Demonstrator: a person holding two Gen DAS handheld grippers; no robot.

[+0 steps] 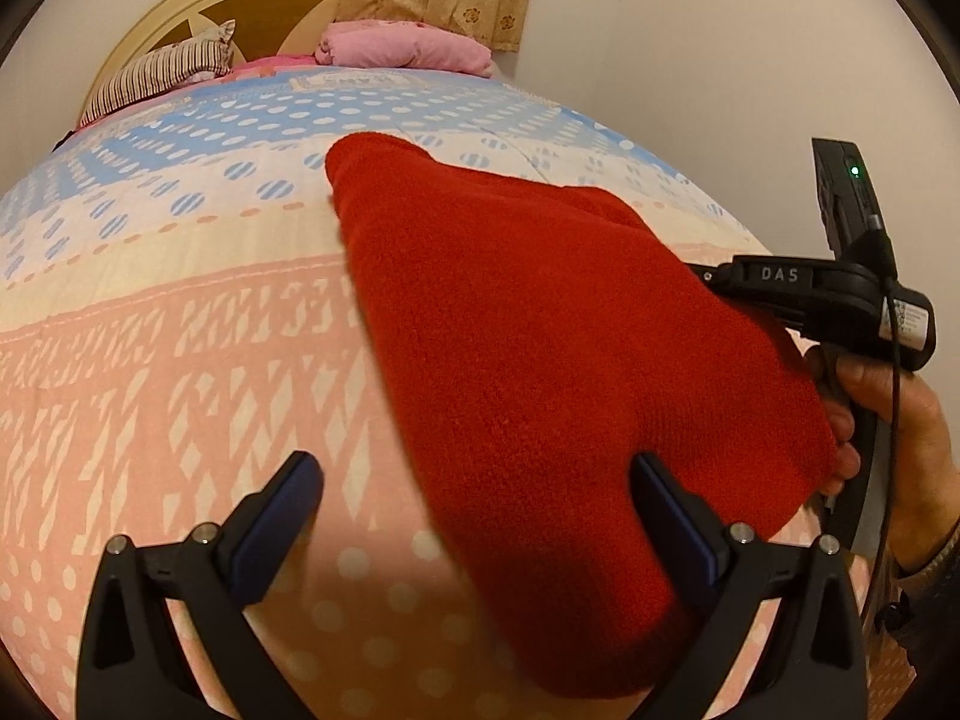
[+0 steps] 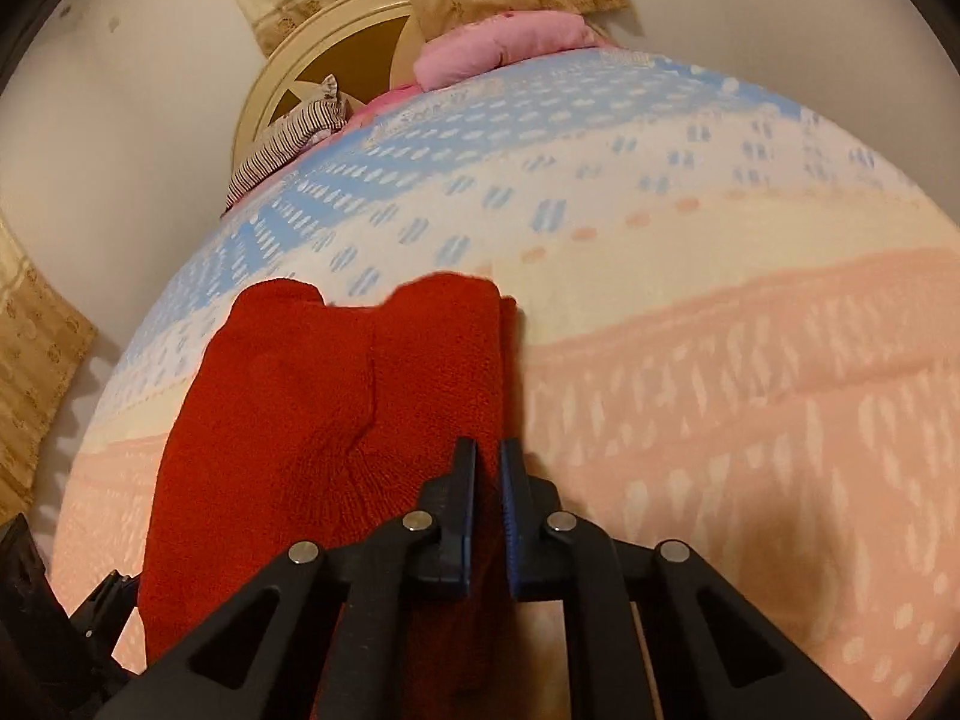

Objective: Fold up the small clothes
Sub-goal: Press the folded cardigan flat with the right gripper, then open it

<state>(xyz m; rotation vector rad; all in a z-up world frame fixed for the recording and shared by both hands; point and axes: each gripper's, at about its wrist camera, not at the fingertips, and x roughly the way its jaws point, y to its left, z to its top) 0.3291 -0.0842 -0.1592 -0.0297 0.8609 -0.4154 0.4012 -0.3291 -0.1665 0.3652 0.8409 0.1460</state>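
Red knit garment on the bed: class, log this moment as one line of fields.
item: red knit garment on quilt | left gripper: open, empty | right gripper: shut on garment's edge | stage: fold underway

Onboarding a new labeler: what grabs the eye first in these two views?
The red knit garment, lying in the middle of the pastel patterned bedspread. Next, the right gripper, its jaws closed on the garment's edge, while the left gripper stands wide open at the near edge of the cloth. At the far end of the bed lies a pink pillow.
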